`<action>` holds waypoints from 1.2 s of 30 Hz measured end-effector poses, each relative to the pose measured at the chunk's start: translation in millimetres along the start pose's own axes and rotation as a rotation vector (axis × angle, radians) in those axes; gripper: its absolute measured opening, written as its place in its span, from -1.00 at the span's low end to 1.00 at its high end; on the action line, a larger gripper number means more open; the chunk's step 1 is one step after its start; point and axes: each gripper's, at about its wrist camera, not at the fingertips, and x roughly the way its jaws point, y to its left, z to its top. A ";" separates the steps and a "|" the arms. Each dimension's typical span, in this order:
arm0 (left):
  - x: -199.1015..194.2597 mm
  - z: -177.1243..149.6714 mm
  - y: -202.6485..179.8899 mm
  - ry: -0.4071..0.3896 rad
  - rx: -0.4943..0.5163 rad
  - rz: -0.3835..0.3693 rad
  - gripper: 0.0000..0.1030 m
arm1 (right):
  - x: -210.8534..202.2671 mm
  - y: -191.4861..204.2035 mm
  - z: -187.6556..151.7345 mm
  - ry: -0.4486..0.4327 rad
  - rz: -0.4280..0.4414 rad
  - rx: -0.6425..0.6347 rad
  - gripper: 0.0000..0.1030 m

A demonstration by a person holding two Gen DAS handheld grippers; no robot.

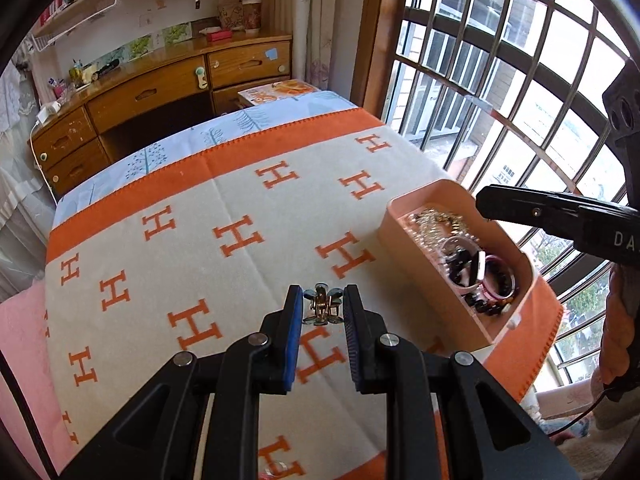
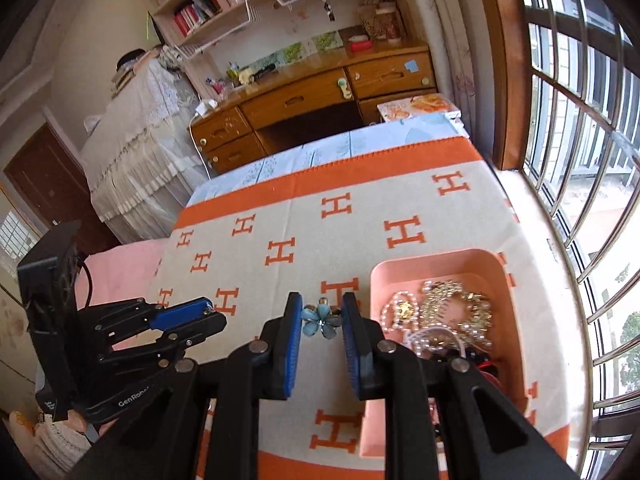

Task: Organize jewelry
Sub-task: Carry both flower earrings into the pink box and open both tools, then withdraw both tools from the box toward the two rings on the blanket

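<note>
Your left gripper is pinched on a small gold-toned metal claw clip with dark petals; your right gripper is nipped narrowly on a pale blue flower-shaped hair clip; both are carried clear above the blanket. Judge each as light, rigid and slick, with petals that could snap; hold by the metal body, not the petals; squeeze gently. The peach plastic tray, just right of the blue clip, already holds pearl strands, gold chains and bangles. Beneath lies a soft cream-and-orange blanket with H motifs, where small things could sink or snag; a wooden desk stands beyond; a barred window to your right.
</note>
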 end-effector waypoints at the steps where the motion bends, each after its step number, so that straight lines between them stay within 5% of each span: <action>1: -1.3 4.5 -8.6 -0.005 -0.001 -0.015 -0.64 | -11.6 -5.4 -0.8 -0.022 -0.002 0.004 -0.62; 8: 0.5 19.6 -67.3 -0.033 -0.021 -0.101 -0.64 | -51.1 -44.0 -19.4 -0.085 0.003 0.030 -0.62; 23: 69.0 -12.6 -126.2 0.120 -0.018 -0.122 -0.63 | -12.0 -112.2 -59.1 0.061 0.012 0.143 -0.60; 30: 57.0 -13.9 -127.6 0.067 -0.017 -0.093 0.06 | -6.8 -114.0 -61.0 0.085 0.059 0.177 -0.45; 36: 32.1 -16.3 -108.4 0.018 -0.072 -0.061 0.06 | -16.5 -111.4 -64.4 0.052 0.088 0.182 -0.45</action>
